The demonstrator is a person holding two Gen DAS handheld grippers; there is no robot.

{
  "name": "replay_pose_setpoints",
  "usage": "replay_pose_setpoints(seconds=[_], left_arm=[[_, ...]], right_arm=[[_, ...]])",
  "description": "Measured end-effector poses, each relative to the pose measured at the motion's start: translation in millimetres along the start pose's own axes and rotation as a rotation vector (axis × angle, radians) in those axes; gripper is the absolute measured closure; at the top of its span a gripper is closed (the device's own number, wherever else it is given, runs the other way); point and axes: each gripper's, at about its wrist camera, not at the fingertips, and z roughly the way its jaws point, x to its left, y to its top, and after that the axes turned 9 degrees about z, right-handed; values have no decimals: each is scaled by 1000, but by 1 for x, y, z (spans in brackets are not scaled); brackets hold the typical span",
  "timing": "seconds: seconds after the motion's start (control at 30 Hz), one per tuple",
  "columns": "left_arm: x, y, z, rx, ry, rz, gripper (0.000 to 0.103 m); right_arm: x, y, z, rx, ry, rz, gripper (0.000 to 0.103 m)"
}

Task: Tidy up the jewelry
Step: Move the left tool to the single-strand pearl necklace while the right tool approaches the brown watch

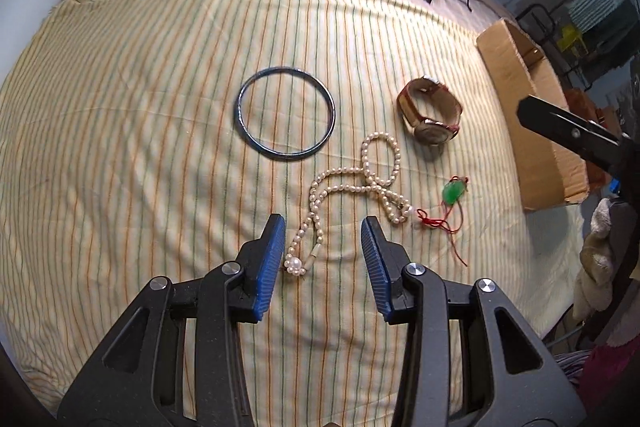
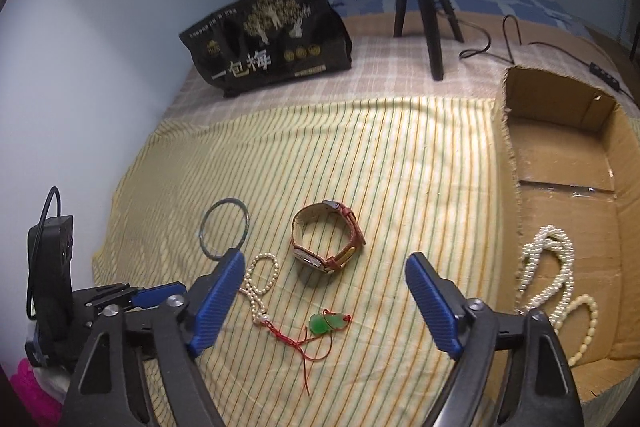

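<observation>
On the striped cloth lie a blue bangle (image 1: 285,113), a pearl necklace (image 1: 352,183), a brown-strap watch (image 1: 430,115) and a green pendant on red cord (image 1: 454,191). My left gripper (image 1: 323,227) is open above the necklace's near end. My right gripper (image 2: 325,261) is open and empty, above the pendant (image 2: 329,323), with the watch (image 2: 326,241) just beyond. The necklace (image 2: 260,283) and bangle (image 2: 224,227) lie to its left. A cardboard box (image 2: 568,163) at right holds more pearl strands (image 2: 552,275).
A black snack bag (image 2: 268,47) stands at the back of the bed. A tripod (image 2: 424,3) with cables stands behind the box (image 1: 532,107). The wall is on the left. The left gripper's body (image 2: 80,299) shows at lower left in the right wrist view.
</observation>
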Motion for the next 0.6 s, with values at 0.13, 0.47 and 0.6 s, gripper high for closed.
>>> replay_pose_setpoints(seconds=[0.13, 0.47, 0.6], left_arm=[[1, 5, 10, 10, 11, -1, 63], [-1, 19, 35, 43, 34, 15, 67], [-3, 21, 39, 45, 51, 29, 72]], right_arm=[[-1, 2, 15, 26, -9, 21, 28], [-9, 12, 42, 72, -40, 35, 43], [-10, 13, 52, 88, -50, 31, 46]])
